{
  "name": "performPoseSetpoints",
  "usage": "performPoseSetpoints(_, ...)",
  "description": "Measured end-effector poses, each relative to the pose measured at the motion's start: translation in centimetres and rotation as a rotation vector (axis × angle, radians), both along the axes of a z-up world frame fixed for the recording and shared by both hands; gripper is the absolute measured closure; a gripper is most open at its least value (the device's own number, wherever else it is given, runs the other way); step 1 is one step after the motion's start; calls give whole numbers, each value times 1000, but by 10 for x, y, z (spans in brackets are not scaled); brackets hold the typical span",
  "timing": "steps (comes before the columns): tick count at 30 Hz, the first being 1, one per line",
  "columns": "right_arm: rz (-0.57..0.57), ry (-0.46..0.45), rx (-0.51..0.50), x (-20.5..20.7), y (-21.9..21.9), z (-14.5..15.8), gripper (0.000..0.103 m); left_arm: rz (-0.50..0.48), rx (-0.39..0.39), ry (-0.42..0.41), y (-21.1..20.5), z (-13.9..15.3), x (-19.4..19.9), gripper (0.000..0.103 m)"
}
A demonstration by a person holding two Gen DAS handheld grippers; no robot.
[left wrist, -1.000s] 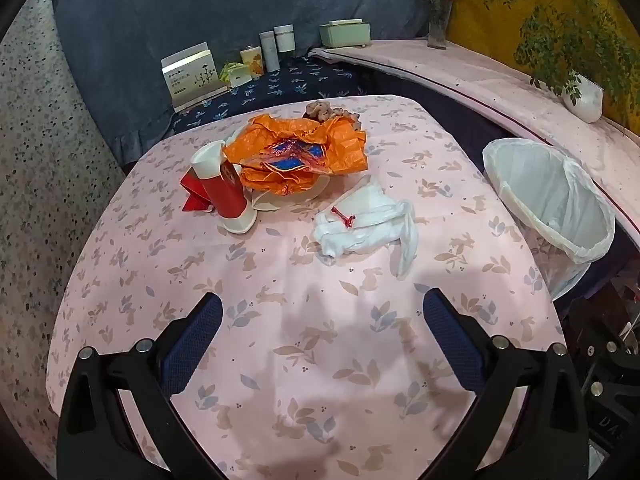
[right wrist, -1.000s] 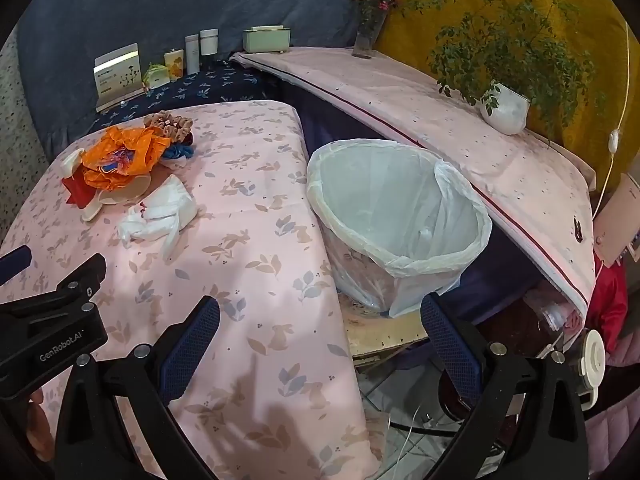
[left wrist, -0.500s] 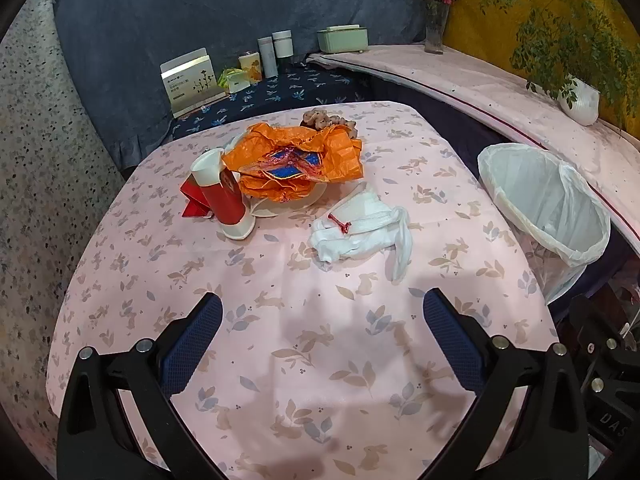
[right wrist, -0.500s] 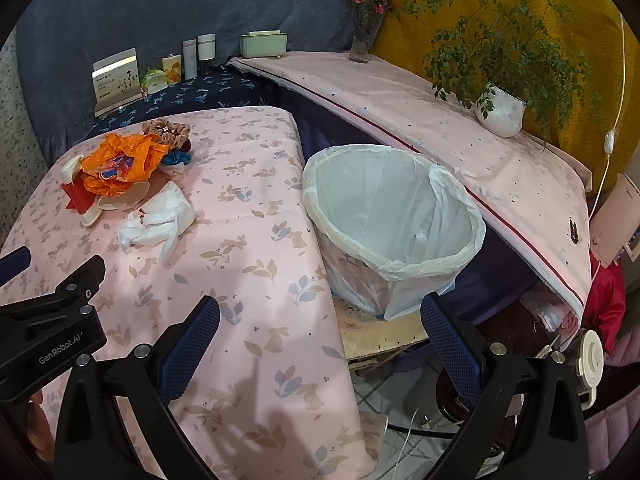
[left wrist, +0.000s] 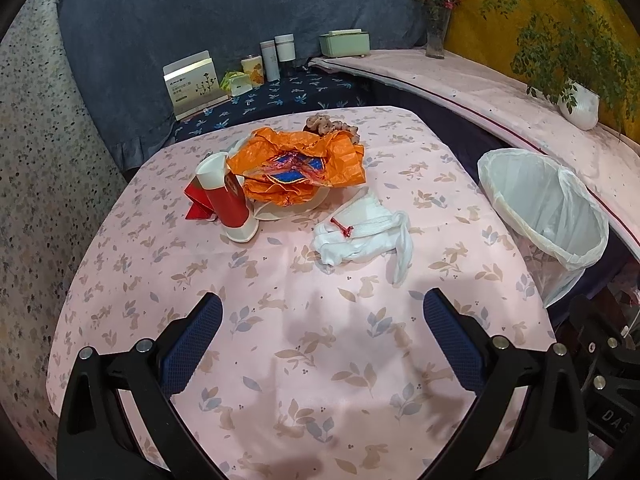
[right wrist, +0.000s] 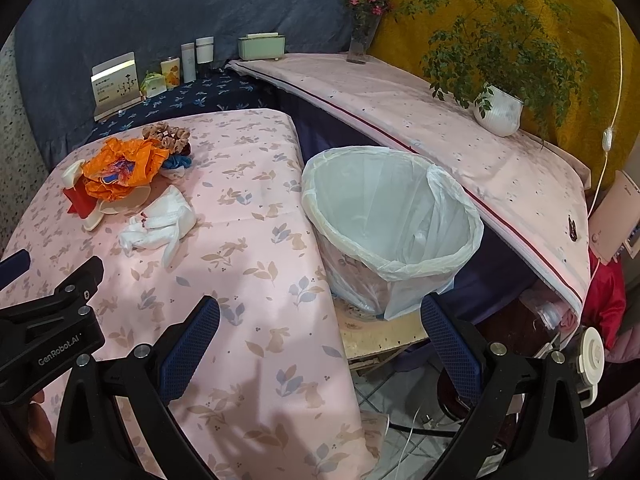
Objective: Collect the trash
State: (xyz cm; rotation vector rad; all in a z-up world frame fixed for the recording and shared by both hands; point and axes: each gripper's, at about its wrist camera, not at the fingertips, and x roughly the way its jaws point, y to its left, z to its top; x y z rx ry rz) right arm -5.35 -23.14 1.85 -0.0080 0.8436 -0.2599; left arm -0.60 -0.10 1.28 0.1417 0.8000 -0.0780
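On the pink table (left wrist: 280, 320) lie a crumpled orange wrapper (left wrist: 300, 164), a tipped red-and-white cup (left wrist: 226, 196), red paper (left wrist: 196, 200) and a white crumpled cloth (left wrist: 360, 236) with a small red clip. A white-lined trash bin (right wrist: 388, 232) stands off the table's right edge; it also shows in the left wrist view (left wrist: 544, 208). My left gripper (left wrist: 320, 344) is open and empty, above the near table, short of the trash. My right gripper (right wrist: 320, 344) is open and empty over the table's right edge, near the bin. The trash pile (right wrist: 120, 176) lies far left of it.
Hair scrunchies (right wrist: 168, 138) lie behind the wrapper. A dark shelf at the back holds a card box (left wrist: 194, 84), bottles and a green box (left wrist: 344, 43). A long pink ledge (right wrist: 440, 128) with a potted plant (right wrist: 498, 110) and flower vase runs at right. Floor clutter and cables lie below the bin.
Both grippers have drawn back and risen slightly, so the table and bin look a little farther away. Nothing on the table has moved.
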Motion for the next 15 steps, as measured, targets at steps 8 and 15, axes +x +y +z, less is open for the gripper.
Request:
performPoseSetpoints(8, 0, -5, 1, -2, 1, 2, 7, 8, -1, -2, 4, -1, -1, 7)
performPoseSetpoints(15, -1, -2, -5, -2, 2, 1, 7, 9, -2, -1, 5, -2, -2, 7)
